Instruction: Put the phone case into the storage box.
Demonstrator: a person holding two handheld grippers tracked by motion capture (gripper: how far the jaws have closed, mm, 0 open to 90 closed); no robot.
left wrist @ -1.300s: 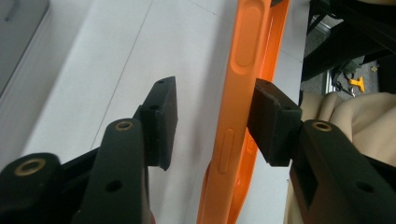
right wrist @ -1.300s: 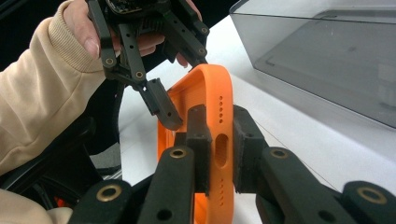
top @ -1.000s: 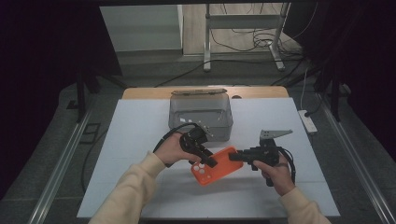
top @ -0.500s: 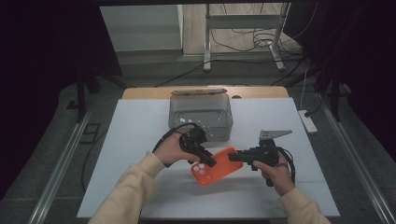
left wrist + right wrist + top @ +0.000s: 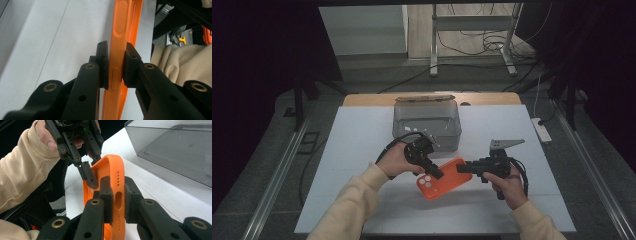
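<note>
Two tools grip one orange case (image 5: 442,179) above the white worktop (image 5: 362,145): left tool (image 5: 437,173), jaws just closing, clamps its 9 o'clock edge; right tool (image 5: 460,168) clamps 3 o'clock.

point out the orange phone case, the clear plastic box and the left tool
orange rubbery phone case (image 5: 447,181), high view, its flat back
clear plastic box (image 5: 427,131), high view, front wall
left tool (image 5: 117,65), left gripper view, between its tips

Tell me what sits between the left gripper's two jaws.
The side edge of the orange phone case, with its button bump, sits between the jaws of the left gripper, which have just been closing and now press on it, as the left gripper view shows.
</note>
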